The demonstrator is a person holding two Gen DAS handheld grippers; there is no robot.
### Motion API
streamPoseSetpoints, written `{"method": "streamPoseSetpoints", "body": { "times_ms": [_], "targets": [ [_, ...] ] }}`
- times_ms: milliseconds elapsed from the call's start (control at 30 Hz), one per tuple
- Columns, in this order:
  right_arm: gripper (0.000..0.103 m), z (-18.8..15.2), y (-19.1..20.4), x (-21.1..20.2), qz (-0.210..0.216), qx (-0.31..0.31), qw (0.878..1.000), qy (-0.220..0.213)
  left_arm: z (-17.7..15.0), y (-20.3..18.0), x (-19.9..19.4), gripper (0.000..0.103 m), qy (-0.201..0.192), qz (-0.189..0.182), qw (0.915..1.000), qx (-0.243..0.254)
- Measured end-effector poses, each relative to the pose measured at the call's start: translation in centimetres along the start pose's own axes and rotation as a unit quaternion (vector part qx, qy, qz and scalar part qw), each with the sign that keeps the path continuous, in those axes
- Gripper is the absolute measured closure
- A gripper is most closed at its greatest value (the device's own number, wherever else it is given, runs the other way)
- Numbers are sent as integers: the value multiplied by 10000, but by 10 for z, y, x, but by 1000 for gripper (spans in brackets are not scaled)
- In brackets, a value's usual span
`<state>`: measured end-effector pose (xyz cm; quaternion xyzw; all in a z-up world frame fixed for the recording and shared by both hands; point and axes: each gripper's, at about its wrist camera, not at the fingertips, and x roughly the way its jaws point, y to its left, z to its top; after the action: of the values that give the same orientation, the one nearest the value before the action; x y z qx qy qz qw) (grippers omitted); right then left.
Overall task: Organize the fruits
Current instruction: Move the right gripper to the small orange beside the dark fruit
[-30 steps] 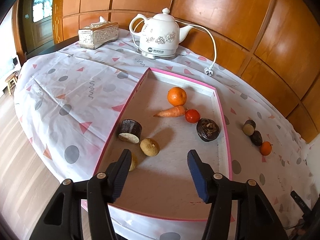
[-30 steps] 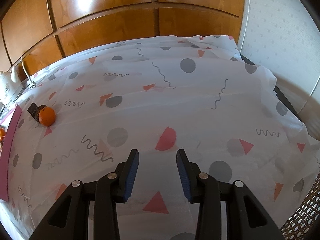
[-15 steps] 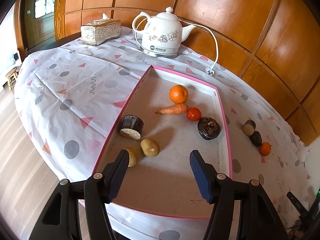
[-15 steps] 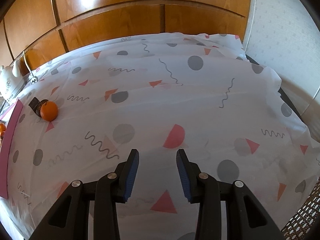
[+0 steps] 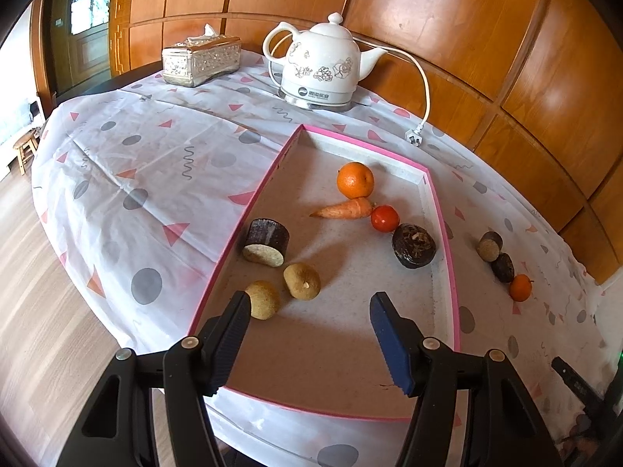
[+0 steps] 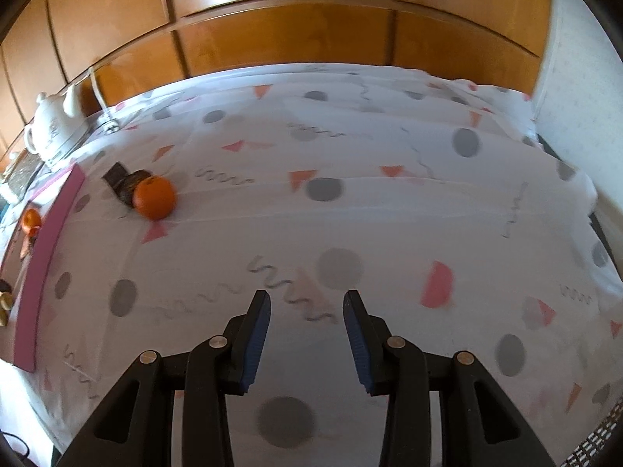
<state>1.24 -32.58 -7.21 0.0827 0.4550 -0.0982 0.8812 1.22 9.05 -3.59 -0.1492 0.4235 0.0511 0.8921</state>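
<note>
Most of the sorting looked done: the pink-edged tray (image 5: 440,210) already held an orange (image 5: 355,179), a carrot (image 5: 344,209), a small red fruit (image 5: 384,218), two dark cut pieces and two tan fruits near its front left corner; three items were left on the cloth to the right of the tray, a tan-faced dark piece (image 5: 490,246), a second dark piece (image 5: 503,267) and a small orange (image 5: 520,287) (the last two seemingly touching).

The left gripper (image 5: 307,334) hung over the tray's near end, its jaws having just been opening, wide apart and with nothing between them; the right gripper (image 6: 307,334) hovered over bare cloth, jaws parted more narrowly and empty, the small orange (image 6: 153,197) well off to its upper left.

The table wore a white tablecloth (image 5: 155,179) printed with grey dots, pink triangles and squiggles; a white kettle (image 5: 321,72) and a silver tissue box (image 5: 200,60) stood at the back; wood panelling (image 5: 447,31) lined the wall, and wood flooring showed at the left.
</note>
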Motion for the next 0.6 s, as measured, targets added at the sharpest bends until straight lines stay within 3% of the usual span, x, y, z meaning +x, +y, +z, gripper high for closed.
{"method": "streamPoseSetpoints", "body": {
  "times_ms": [267, 600],
  "targets": [
    [64, 16, 35, 9, 504, -304, 9982, 134, -2, 7, -3, 38, -35, 35, 10000, -69],
    [64, 43, 67, 17, 790, -582, 9951, 125, -4, 10, -6, 38, -60, 44, 9999, -124]
  ]
}}
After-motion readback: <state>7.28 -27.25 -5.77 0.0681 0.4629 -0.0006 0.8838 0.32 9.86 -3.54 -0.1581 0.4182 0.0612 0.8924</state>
